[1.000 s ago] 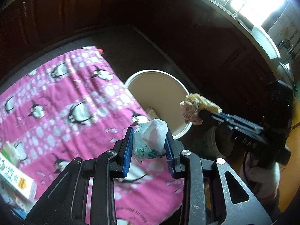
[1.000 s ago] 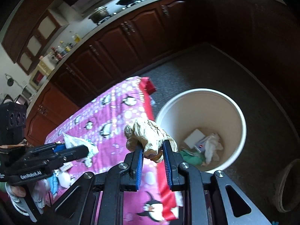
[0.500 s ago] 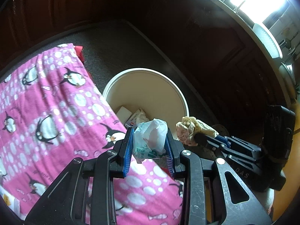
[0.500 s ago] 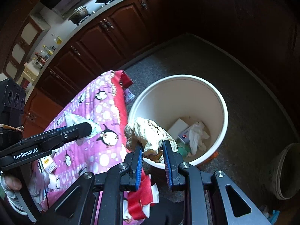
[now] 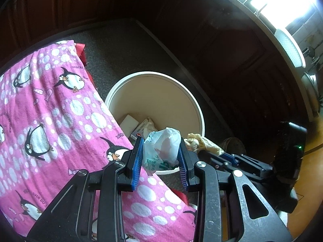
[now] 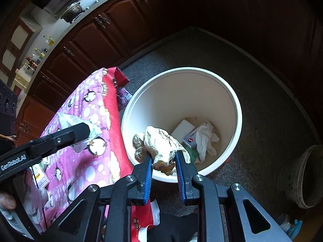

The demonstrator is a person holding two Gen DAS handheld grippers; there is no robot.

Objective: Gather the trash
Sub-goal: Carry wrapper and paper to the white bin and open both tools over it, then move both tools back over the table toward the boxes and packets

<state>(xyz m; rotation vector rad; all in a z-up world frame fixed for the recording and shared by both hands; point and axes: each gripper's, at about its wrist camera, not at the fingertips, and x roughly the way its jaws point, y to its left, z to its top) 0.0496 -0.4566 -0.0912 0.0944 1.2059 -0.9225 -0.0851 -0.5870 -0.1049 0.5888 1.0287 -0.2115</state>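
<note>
My left gripper (image 5: 160, 147) is shut on a crumpled white plastic wrapper (image 5: 161, 149) with green print, its jaws opening slightly. It hangs over the pink cloth's edge, just short of the white bucket (image 5: 155, 74). My right gripper (image 6: 163, 161) has its jaws opening, with a crumpled tan paper wad (image 6: 161, 143) still pinched between the blue pads, above the near rim of the bucket (image 6: 238, 109). In each view the other gripper shows: the right gripper (image 5: 201, 150) with its wad (image 5: 201, 141), and the left gripper (image 6: 88, 130) with the wrapper (image 6: 66, 119).
The bucket holds a white box (image 6: 182, 129), a tissue (image 6: 203, 141) and other scraps. A pink penguin cloth (image 5: 50, 111) covers the table to the bucket's left, with packets (image 6: 40, 173) on it. A dirty pail (image 6: 308, 175) stands on the floor to the right. Dark cabinets line the room.
Both grippers came down and closer to the bucket, which now looks larger. The right jaws have widened a little around the wad. The left one still carries the wrapper.
</note>
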